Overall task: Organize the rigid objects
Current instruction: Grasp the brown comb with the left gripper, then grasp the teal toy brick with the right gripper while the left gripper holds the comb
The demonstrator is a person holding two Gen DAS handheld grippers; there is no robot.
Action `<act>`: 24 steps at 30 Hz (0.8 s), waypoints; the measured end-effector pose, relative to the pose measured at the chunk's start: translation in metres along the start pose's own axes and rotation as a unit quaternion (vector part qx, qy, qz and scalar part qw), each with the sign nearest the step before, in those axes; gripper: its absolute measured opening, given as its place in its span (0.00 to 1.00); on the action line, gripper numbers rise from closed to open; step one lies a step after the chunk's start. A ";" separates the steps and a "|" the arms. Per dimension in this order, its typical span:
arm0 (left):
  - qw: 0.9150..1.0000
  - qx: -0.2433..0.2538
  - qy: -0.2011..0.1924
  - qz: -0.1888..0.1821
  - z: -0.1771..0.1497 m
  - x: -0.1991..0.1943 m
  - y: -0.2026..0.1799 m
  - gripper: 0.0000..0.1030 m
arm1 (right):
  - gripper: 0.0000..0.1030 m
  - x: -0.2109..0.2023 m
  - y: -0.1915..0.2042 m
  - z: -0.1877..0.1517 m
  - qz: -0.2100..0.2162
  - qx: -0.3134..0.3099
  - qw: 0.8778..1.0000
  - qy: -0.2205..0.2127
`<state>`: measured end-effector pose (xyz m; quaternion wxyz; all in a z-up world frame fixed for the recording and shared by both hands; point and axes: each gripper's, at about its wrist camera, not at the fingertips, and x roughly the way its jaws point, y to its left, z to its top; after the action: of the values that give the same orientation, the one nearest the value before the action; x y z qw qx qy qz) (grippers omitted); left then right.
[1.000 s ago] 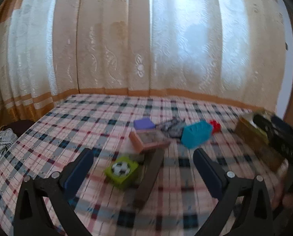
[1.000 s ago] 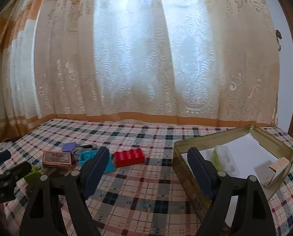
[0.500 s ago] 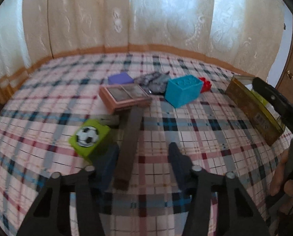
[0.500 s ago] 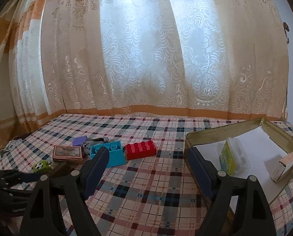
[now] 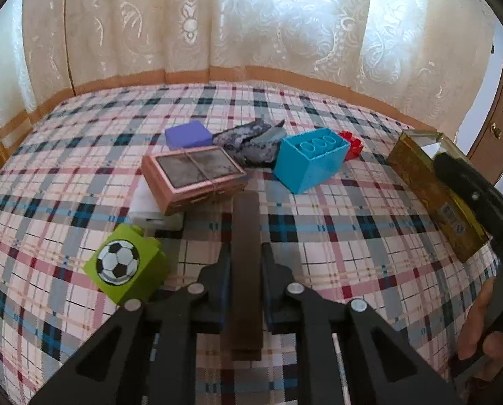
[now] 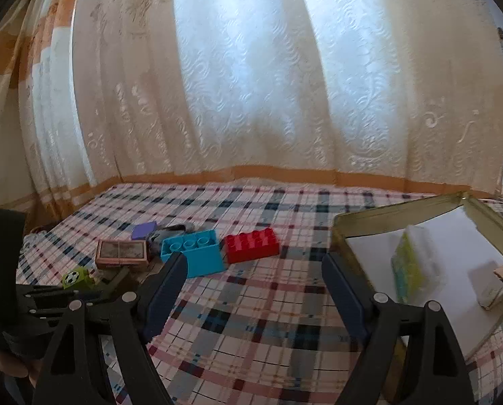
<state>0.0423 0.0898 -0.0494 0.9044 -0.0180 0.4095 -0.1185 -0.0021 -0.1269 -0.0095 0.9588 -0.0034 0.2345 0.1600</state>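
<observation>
The left gripper (image 5: 245, 263) is clamped on a long dark brown bar (image 5: 246, 253), its two fingers (image 5: 217, 280) pressed against the bar's long sides near the middle. The bar lies lengthwise along the gripper's axis on the plaid cloth (image 5: 335, 229), which seems to cover a bed, though the surface under it cannot be made out; the bar's far end nearly reaches a pink-framed flat case (image 5: 194, 177).

That case rests partly on a white flat box (image 5: 146, 207). Just left of the gripper sits a green block with a football print (image 5: 126, 266). Behind the case lie a purple block (image 5: 188, 134) and a grey patterned bundle (image 5: 251, 141), with a blue hollow brick (image 5: 310, 158) to their right and a red studded brick (image 5: 352, 145) just behind it.

The right gripper (image 6: 254, 290) hangs above the cloth with its jaws wide apart and nothing between them. In its view the blue brick and the red brick stand side by side, near but not touching. To the right is a gold tin tray (image 6: 362, 236) lined with white paper; inside it are a yellow-green pack with a clear lid (image 6: 415, 263) and a small cardboard box (image 6: 502, 276) leaning on the tray's near-right wall. Cream lace curtains (image 6: 251, 84) fill the background.
</observation>
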 end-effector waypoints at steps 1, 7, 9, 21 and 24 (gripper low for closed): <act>1.000 -0.001 -0.007 -0.001 0.000 -0.003 0.000 0.13 | 0.81 0.004 0.001 0.000 0.009 0.001 1.000 0.007; 0.997 -0.042 -0.064 -0.005 -0.001 -0.023 0.013 0.13 | 0.81 0.049 0.018 0.004 0.049 0.006 0.995 0.087; 0.995 -0.061 -0.079 0.006 -0.001 -0.028 0.017 0.13 | 0.81 0.064 0.026 0.009 0.066 0.015 0.991 0.112; 0.989 -0.068 -0.103 0.075 -0.003 -0.036 0.020 0.13 | 0.81 0.144 0.070 0.009 0.023 -0.060 0.975 0.213; 0.989 -0.062 -0.105 0.089 -0.004 -0.039 0.016 0.13 | 0.67 0.141 0.065 0.010 0.028 -0.050 0.976 0.211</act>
<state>0.0182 0.1148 -0.0255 0.9466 -0.0499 0.3184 -0.0097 0.1006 -0.0211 -0.0593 0.8814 -0.0786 0.4235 0.1939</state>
